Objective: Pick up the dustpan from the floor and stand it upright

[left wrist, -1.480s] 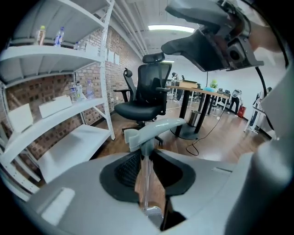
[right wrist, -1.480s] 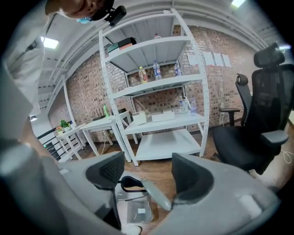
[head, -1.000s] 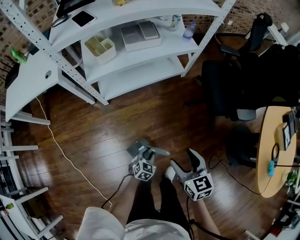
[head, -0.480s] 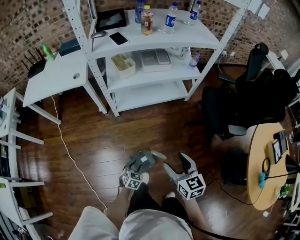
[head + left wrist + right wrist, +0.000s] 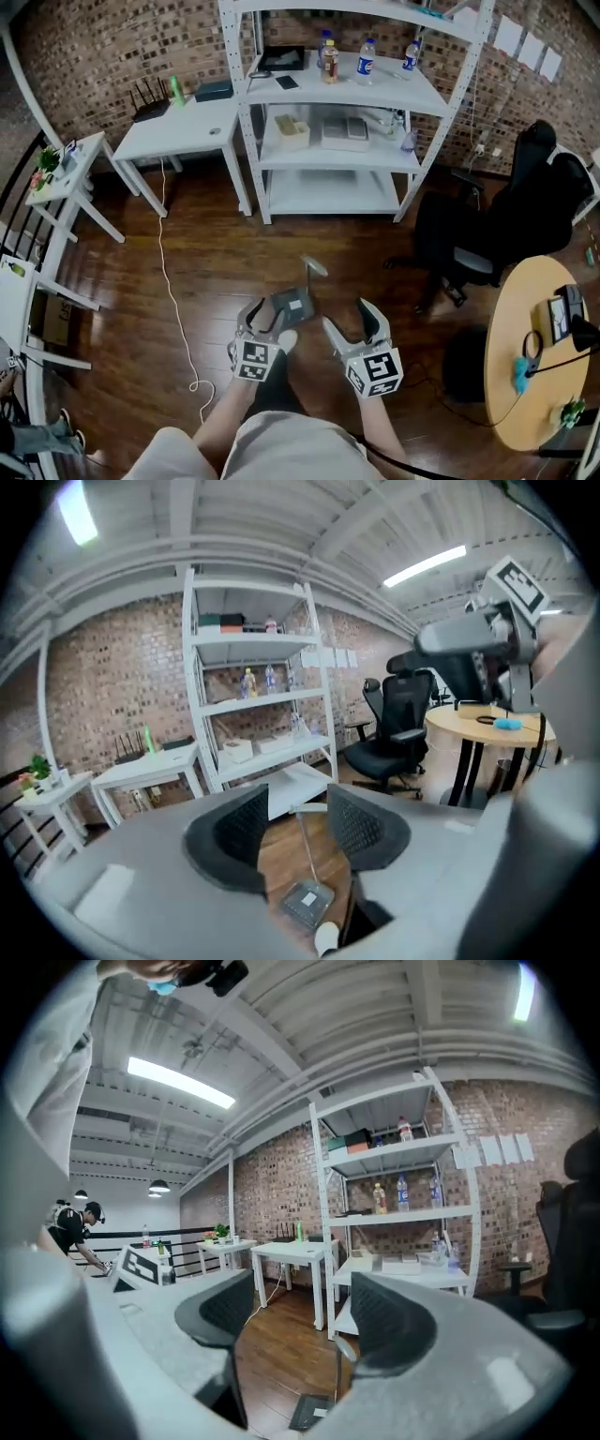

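The grey dustpan (image 5: 292, 303) rests on the wooden floor by itself, its thin handle (image 5: 313, 267) rising from the pan. My left gripper (image 5: 265, 317) hangs just in front of it, jaws opening and nothing between the pads. In the left gripper view the dustpan (image 5: 307, 902) shows below and beyond the left gripper (image 5: 298, 817). My right gripper (image 5: 348, 317) is held to the right of the pan, open and empty. The right gripper view shows the dustpan (image 5: 309, 1413) low between the jaws of the right gripper (image 5: 300, 1312).
A white shelf unit (image 5: 328, 192) with bottles and boxes stands against the brick wall, a white table (image 5: 183, 131) to its left. Black office chairs (image 5: 487, 230) and a round wooden table (image 5: 525, 328) stand at the right. A white cable (image 5: 173, 309) trails across the floor.
The left gripper has let go of the dustpan and opened. Both grippers have risen away from the floor, and the head view has tilted up to show the wall.
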`<state>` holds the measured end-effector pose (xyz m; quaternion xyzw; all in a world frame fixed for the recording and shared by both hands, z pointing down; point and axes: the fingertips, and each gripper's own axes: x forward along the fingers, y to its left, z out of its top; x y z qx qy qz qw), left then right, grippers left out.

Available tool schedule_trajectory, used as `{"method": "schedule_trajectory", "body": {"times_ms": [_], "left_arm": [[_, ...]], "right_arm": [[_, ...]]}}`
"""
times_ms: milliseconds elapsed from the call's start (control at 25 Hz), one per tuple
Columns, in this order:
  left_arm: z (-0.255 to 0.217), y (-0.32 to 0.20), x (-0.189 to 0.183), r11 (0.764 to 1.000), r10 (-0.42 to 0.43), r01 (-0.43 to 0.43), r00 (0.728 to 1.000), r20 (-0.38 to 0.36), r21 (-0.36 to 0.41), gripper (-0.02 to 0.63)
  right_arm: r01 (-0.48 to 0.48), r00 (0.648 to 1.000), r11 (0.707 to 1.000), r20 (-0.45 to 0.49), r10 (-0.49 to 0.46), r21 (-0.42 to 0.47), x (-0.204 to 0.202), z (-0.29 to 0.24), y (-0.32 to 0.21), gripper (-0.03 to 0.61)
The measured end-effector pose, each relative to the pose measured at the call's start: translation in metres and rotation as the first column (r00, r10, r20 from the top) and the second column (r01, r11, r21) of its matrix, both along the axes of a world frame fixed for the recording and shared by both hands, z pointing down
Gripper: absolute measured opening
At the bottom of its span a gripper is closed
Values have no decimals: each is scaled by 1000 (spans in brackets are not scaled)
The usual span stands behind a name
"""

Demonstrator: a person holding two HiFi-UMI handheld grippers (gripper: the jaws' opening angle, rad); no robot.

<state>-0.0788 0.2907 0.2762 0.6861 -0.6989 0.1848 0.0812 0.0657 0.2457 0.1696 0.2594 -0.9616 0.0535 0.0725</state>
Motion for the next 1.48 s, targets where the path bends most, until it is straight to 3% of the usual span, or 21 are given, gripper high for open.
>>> {"method": "schedule_trajectory", "body": {"times_ms": [160, 360, 520, 680, 920, 1120, 1480], "left_arm": [[-60, 64, 90, 996, -11, 16, 998, -67, 87, 210], [-119, 112, 134, 983, -18, 24, 999, -35, 180, 210], [-139, 143, 131, 975, -25, 32, 999, -38, 221, 210], [-148, 187, 122, 968, -47, 59, 997, -54, 246, 210], [-161, 241, 82, 949, -120, 132, 991, -57, 286, 210], [-171, 258, 62, 933, -160, 170, 985, -59, 317, 210], [-201, 265, 63, 922, -111, 117, 993, -38, 369, 210]], "right_arm": [[-21, 1000, 999, -22, 20, -36, 70, 9, 59, 310], [-52, 999, 998, -12, 52, 40, 112, -14, 107, 281], [-44, 999, 994, -7, 45, 103, 103, -41, 135, 265], [-29, 1000, 995, 14, 28, 98, 86, -50, 163, 264], [45, 999, 992, 8, -46, 120, 38, -63, 207, 253], [77, 997, 986, -6, -77, 146, 22, -71, 224, 252], [49, 999, 988, -30, -45, 148, 21, -70, 224, 249]]}}
